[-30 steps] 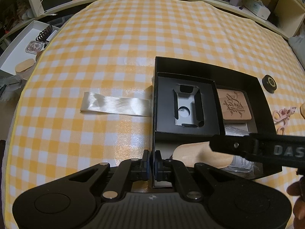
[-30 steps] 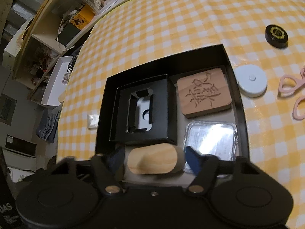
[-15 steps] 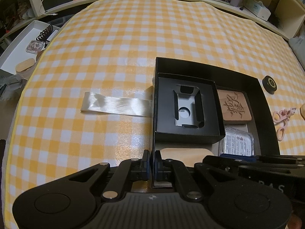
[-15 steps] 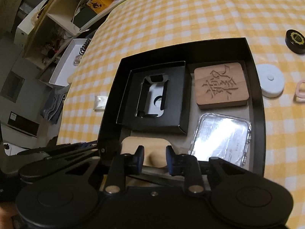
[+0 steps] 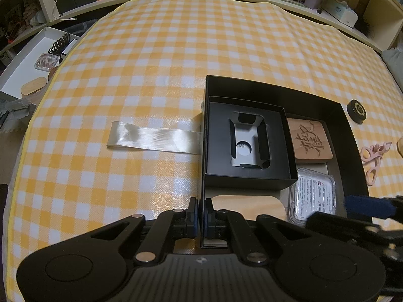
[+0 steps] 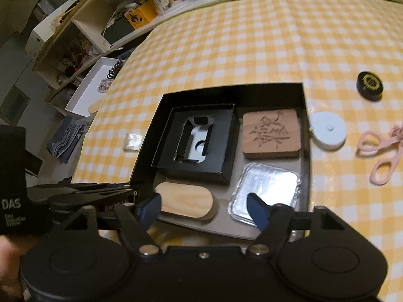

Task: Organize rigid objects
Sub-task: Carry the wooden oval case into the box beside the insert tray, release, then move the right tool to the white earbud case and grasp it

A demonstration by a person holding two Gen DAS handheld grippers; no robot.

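Inside black box (image 6: 306, 115), rounded wooden block (image 6: 186, 202), carved square tile (image 6: 271, 134).

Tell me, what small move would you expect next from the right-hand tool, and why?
Probably lift the right gripper clear and swing toward the white round disc just outside the large black box. Its jaws are opening with nothing pressed between them, the oval wooden block already lies inside, and the left gripper pinches the box wall steady.
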